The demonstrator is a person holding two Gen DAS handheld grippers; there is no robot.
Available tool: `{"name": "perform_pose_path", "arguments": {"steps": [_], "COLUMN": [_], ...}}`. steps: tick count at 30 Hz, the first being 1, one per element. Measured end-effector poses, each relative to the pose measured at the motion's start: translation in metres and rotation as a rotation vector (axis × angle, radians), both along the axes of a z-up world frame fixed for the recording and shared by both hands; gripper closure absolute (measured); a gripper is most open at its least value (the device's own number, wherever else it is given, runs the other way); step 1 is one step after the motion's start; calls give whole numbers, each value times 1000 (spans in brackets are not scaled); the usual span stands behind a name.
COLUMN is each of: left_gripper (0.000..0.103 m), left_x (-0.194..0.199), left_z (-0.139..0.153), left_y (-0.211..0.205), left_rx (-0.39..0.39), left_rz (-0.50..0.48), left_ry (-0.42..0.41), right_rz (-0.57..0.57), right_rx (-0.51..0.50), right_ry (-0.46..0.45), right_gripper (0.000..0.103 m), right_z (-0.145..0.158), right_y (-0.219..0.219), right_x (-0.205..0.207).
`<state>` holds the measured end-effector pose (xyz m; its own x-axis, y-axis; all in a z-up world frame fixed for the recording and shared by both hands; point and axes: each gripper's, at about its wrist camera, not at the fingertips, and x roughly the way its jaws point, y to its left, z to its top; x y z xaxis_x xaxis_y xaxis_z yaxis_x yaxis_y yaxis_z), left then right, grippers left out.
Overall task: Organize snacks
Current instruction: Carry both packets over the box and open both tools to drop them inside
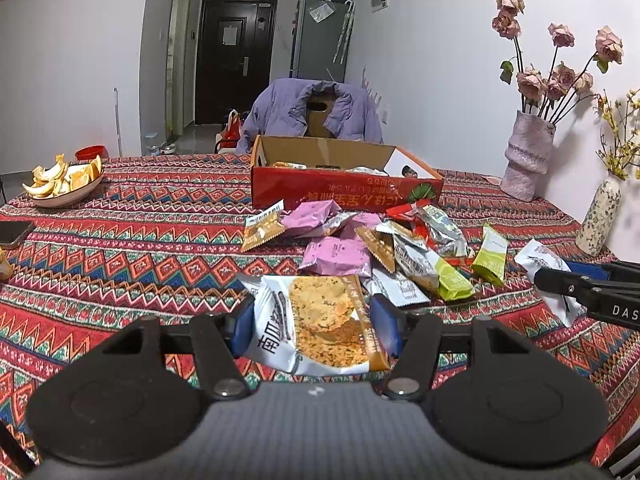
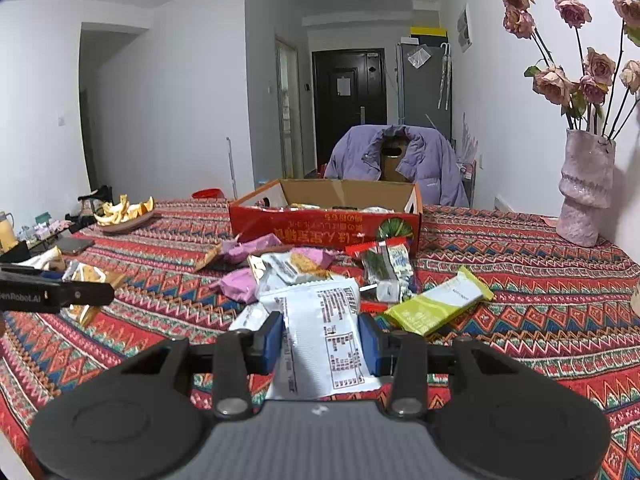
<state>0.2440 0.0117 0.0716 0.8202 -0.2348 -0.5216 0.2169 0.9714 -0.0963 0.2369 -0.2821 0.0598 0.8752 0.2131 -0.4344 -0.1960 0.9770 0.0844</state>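
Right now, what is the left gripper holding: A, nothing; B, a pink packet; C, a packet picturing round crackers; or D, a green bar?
C: the left gripper has its jaws closed on the cracker packet, above the tablecloth.

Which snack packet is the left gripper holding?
The pumpkin cracker packet, white and orange with round crackers pictured, sits clamped in the left gripper. The pink packets lie loose on the table.

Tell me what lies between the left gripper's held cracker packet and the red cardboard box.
A heap of loose snack packets, pink, brown and green ones, on the patterned tablecloth before the box; the left wrist view shows it.
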Motion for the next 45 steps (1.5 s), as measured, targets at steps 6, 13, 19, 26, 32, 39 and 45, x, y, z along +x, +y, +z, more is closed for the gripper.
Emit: {"name": "perform_pose_path", "arguments": {"steps": [6,13,19,26,32,39,45], "left_gripper": [42,42,42,42,41,30,23], "left_x": [33,118,232,343,398,405,382], "left_z": [19,58,69,38,-3,-31,-17], "left_y": [0,-8,-22,-49,-56,-53,-51], "left_rx": [-24,-40,-43,24,81,98,99], "left_rz": [-32,-117,-69,-22,6,3,-21], "left_ry": [-1,-5,76,145,219,282,259], "right_rz": [22,57,48,-21,-101,-137,-146], "right_rx": [38,34,47,22,-100,-172,-182], "right_ry": [-13,-41,15,165,284,334,291], "right_gripper": [63,63,63,63,63,62,44], "right_z": [24,72,83,46,-8,-33,-14], "right_y": [-9,-24,-38,-31,-14,-1,-2], "right_x": [28,109,219,344,404,414,396]}}
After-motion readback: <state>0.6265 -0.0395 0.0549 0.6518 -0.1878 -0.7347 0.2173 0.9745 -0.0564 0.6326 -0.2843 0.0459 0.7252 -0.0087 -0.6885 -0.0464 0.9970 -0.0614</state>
